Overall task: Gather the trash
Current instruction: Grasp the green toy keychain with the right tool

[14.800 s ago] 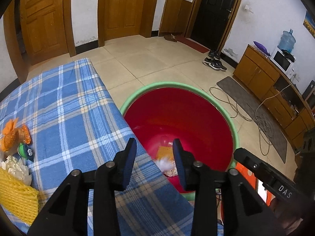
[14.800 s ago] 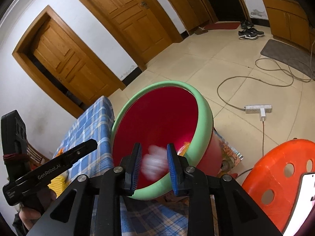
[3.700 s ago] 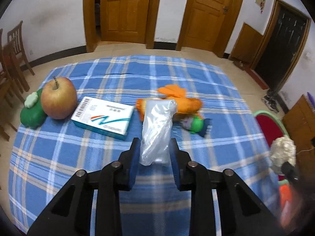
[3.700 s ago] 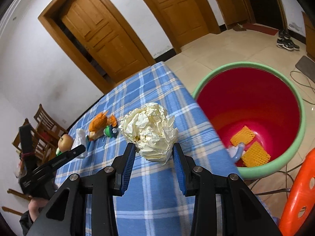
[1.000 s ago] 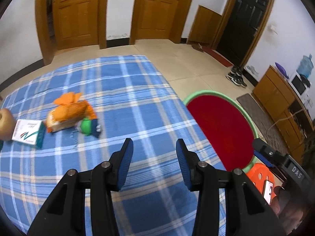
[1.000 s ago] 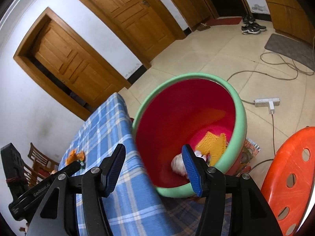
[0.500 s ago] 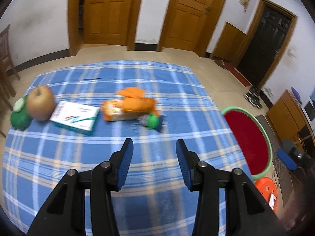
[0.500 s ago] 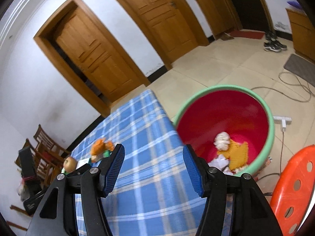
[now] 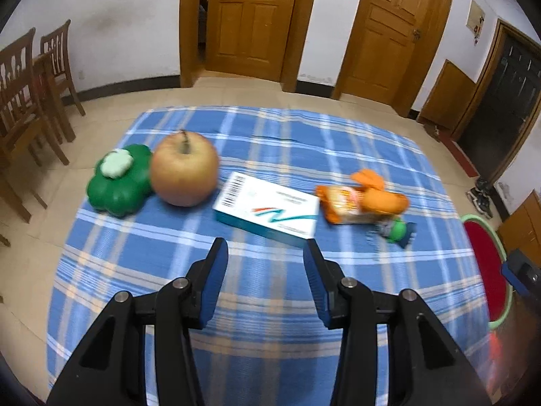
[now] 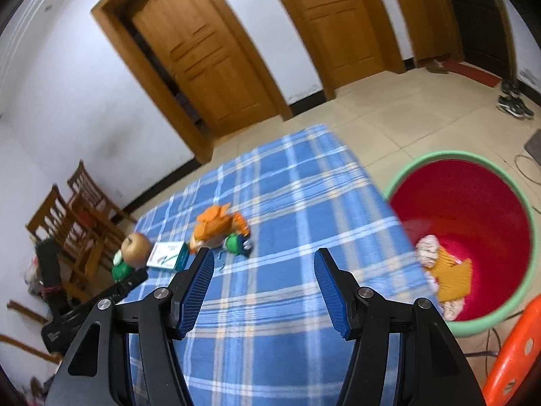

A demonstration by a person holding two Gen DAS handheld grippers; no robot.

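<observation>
We are holding both grippers over the table (image 9: 270, 304), and both are carrying nothing. The left gripper (image 9: 265, 262) is hanging with its jaws spread wide, pointing at the box (image 9: 267, 208) just beyond its tips. The right gripper (image 10: 263, 270) is also standing with its jaws spread, and between them we are seeing only the blue checked cloth.

We are judging that a good part of the work is done. The bin (image 10: 466, 237) is standing on the floor at the right edge of the table, and inside it some trash (image 10: 446, 274) is already lying: something yellow and some pale crumpled pieces.

What is left, as far as we can tell, is lying in the middle of the table. An orange wrapper (image 9: 361, 203) is resting to the right of the box, and a small green wrapper (image 9: 395, 230) is lying just beside it, on its near right. These two are looking like trash to us. On the far left an apple (image 9: 184, 169) is touching a green toy (image 9: 118, 181); we are thinking that these, and perhaps the box too, are not trash, but we cannot be sure about the box
</observation>
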